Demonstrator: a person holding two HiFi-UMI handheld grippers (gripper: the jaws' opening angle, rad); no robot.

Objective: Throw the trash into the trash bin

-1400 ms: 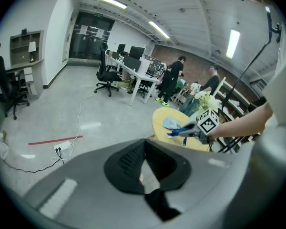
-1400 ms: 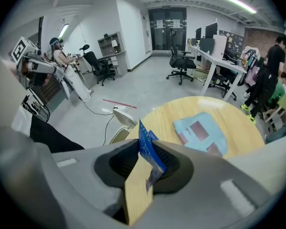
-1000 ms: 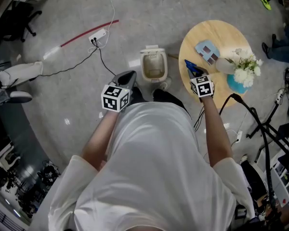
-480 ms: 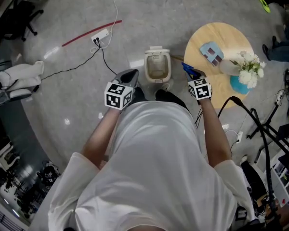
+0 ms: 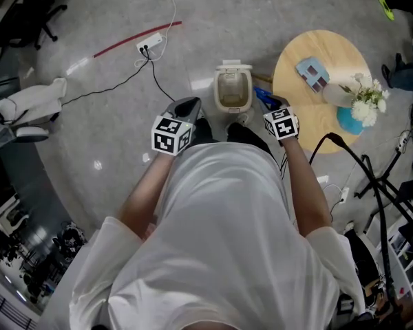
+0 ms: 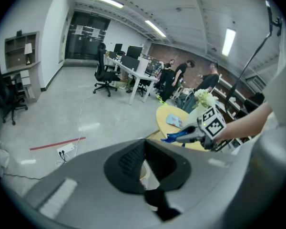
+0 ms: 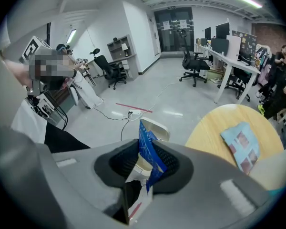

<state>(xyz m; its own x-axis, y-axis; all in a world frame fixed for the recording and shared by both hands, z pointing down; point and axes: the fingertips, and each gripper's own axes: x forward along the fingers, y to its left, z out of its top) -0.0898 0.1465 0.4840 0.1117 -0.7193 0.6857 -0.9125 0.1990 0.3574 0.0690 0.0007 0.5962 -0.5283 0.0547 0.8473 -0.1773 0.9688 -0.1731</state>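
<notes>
The beige trash bin (image 5: 233, 88) stands on the floor with its lid up, just left of the round wooden table (image 5: 330, 126). My right gripper (image 5: 270, 104) is shut on a blue wrapper (image 5: 263, 97), which hangs between the table's edge and the bin's right side. In the right gripper view the wrapper (image 7: 148, 149) stands pinched between the pads, with the bin (image 7: 158, 126) behind it. My left gripper (image 5: 185, 108) hovers left of the bin, shut with nothing in it. In the left gripper view, the bin (image 6: 143, 170) shows through the slit below the fingertips.
On the table lie a pale blue packet (image 5: 312, 73) and a vase of white flowers (image 5: 363, 103). A power strip (image 5: 150, 45) with cables and a red strip (image 5: 138, 36) lie on the floor behind. Stands and cables (image 5: 372, 184) crowd the right. Desks, chairs and people are far off.
My right gripper has carried the blue wrapper left, off the table's edge and closer to the bin. My left gripper has drifted slightly toward the bin.
</notes>
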